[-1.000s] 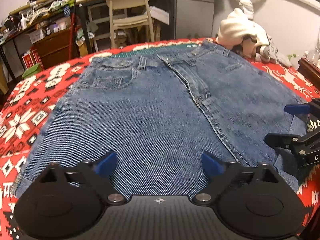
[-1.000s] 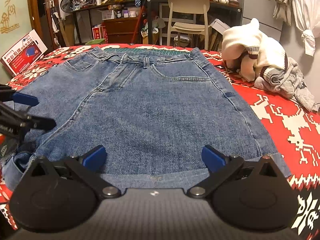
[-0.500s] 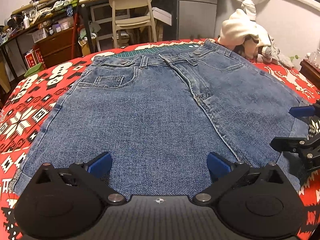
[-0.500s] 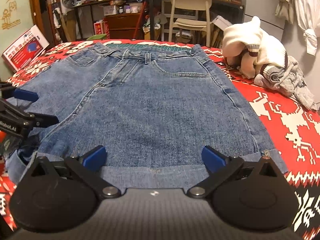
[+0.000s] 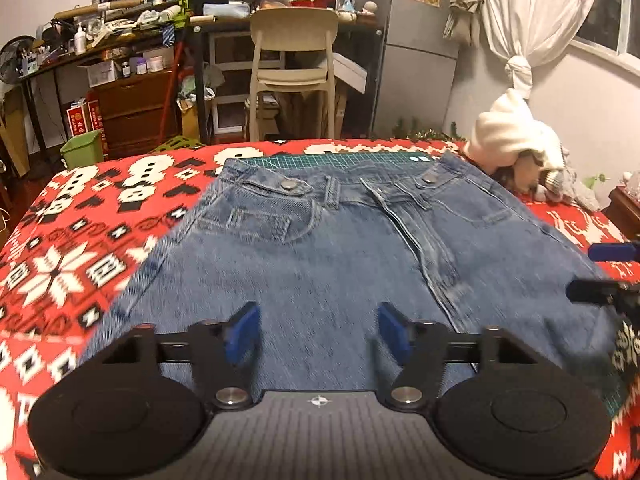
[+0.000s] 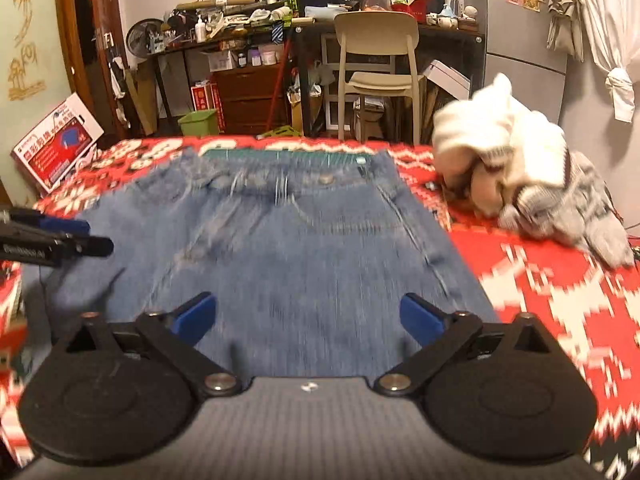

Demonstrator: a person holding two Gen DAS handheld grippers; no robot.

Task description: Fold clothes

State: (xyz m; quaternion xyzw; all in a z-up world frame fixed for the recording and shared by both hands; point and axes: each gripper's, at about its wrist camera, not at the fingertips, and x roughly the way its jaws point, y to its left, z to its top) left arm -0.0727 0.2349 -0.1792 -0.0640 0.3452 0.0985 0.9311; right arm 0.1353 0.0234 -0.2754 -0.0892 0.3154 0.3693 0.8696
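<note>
— Where were the grippers?

— Low in each frame. The left gripper (image 5: 319, 334) and the right gripper (image 6: 308, 318) both had their jaws wide apart, holding nothing, above the near hem.

— And the shorts?

— The denim shorts (image 5: 340, 264) lay flat mid-frame on the red patterned blanket (image 5: 80, 248). Farther back, upper right, sat a pile of sweaters (image 6: 520, 168); beyond, a chair (image 5: 294, 60).

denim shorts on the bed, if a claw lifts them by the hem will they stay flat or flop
The denim shorts would probably flop: they lie limp and flat on the red patterned blanket. The thick waistband and seams likely add weight, so the far end should drag. The weave looks coarse, so slipping seems unlikely.
</note>
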